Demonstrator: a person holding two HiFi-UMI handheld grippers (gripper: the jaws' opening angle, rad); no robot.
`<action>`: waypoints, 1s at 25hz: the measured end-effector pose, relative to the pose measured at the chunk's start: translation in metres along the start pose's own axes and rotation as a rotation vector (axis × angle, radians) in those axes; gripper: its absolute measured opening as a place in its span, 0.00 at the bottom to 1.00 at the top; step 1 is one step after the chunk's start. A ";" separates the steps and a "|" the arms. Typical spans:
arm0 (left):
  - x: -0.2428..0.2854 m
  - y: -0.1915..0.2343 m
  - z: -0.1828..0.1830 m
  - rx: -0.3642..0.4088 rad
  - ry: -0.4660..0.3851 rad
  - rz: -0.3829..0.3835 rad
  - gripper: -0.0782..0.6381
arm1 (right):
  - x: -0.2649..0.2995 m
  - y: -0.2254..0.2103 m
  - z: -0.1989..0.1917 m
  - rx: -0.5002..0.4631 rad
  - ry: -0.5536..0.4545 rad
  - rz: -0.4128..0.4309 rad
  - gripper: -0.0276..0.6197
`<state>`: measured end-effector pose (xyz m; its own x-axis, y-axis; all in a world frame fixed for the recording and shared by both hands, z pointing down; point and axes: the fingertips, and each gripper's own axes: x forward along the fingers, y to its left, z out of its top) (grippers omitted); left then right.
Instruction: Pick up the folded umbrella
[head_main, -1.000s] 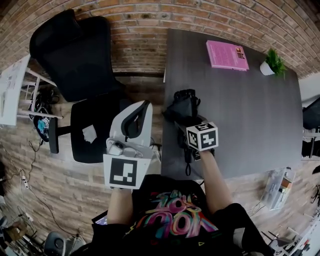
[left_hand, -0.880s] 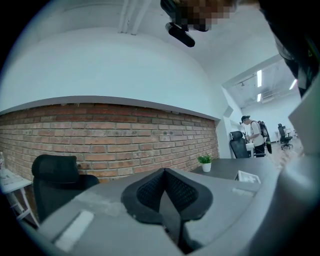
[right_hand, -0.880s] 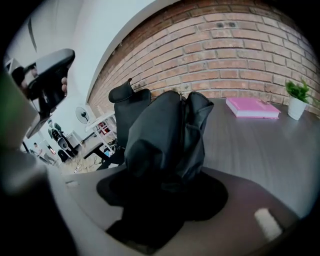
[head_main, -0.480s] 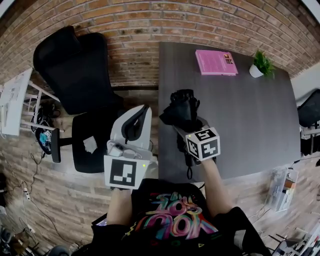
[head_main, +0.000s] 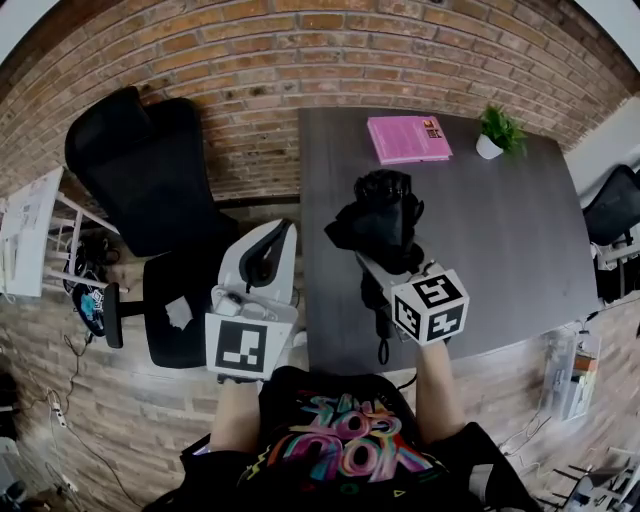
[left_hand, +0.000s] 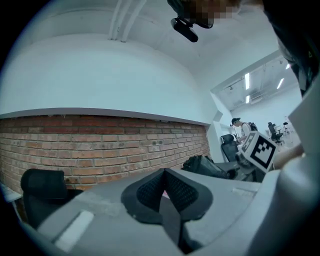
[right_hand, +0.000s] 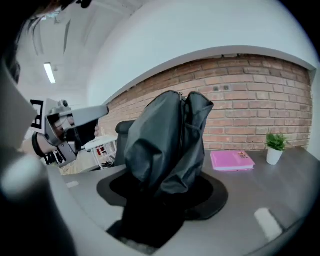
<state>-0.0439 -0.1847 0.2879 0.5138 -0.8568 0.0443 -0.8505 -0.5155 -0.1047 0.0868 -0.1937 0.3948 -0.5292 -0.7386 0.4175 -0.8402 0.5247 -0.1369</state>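
The folded umbrella (head_main: 378, 222) is a black bundle of cloth, held in the air above the near left part of the dark grey table (head_main: 500, 230). My right gripper (head_main: 388, 262) is shut on it. In the right gripper view the umbrella (right_hand: 167, 145) stands up between the pads and fills the middle. Its wrist strap (head_main: 381, 340) hangs below the gripper. My left gripper (head_main: 268, 248) hovers left of the table over the chair seat, its pads together with nothing in them. From the left gripper (left_hand: 164, 187) view the umbrella (left_hand: 205, 165) shows at the right.
A pink book (head_main: 408, 138) and a small potted plant (head_main: 495, 132) lie at the table's far edge by the brick wall. A black office chair (head_main: 150, 180) stands left of the table. A white rack (head_main: 30, 215) and cables are at the far left.
My right gripper has risen off the table with the umbrella in it. The left gripper has lifted a little beside the table.
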 end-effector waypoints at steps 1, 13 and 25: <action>0.002 -0.002 0.001 -0.002 -0.003 -0.007 0.11 | -0.008 -0.003 0.007 -0.004 -0.024 -0.005 0.46; 0.016 -0.022 0.013 -0.065 -0.033 -0.086 0.11 | -0.105 -0.031 0.070 -0.042 -0.332 -0.135 0.46; 0.014 -0.014 0.017 -0.058 -0.068 -0.130 0.11 | -0.142 -0.016 0.082 -0.134 -0.478 -0.237 0.46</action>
<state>-0.0227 -0.1885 0.2730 0.6245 -0.7809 -0.0133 -0.7806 -0.6234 -0.0449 0.1659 -0.1317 0.2643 -0.3485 -0.9366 -0.0356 -0.9370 0.3471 0.0397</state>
